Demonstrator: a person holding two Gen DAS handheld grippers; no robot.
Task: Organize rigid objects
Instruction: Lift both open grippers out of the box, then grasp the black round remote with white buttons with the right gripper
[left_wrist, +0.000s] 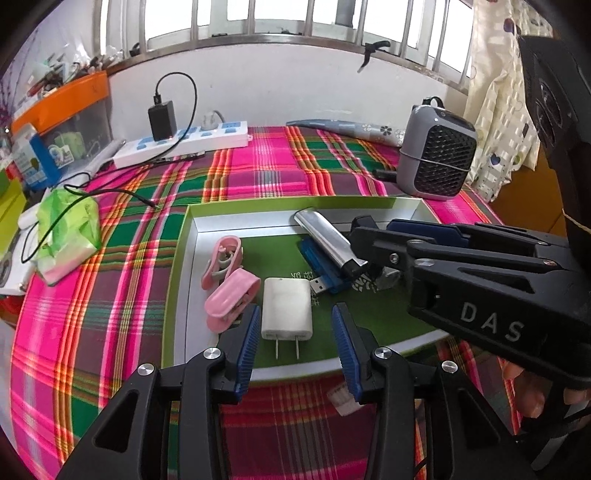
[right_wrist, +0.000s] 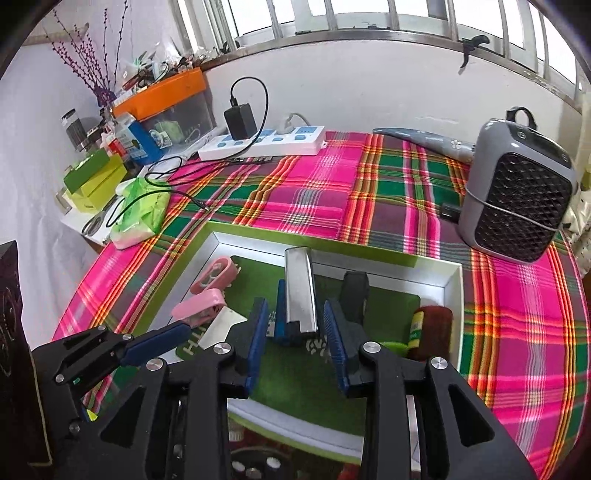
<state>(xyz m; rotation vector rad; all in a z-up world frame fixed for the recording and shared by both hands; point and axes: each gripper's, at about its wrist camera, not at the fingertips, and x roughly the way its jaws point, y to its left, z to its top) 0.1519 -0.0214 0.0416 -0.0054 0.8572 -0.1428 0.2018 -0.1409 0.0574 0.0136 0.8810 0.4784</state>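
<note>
Here the white charger plug lies flat in the green-rimmed box lid, prongs toward the lid's near wall, between the spread fingers of the left tool, untouched. The pink clips sit just beside the plug, so a closing finger may well snag one. The right tool, also spread, brackets the silver lighter resting on a blue USB stick; pinching could slide the lighter off or lift both.

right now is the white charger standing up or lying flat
Lying flat. The white charger rests on its broad face on the tray floor, prongs pointing sideways toward the open left gripper, not down.
</note>
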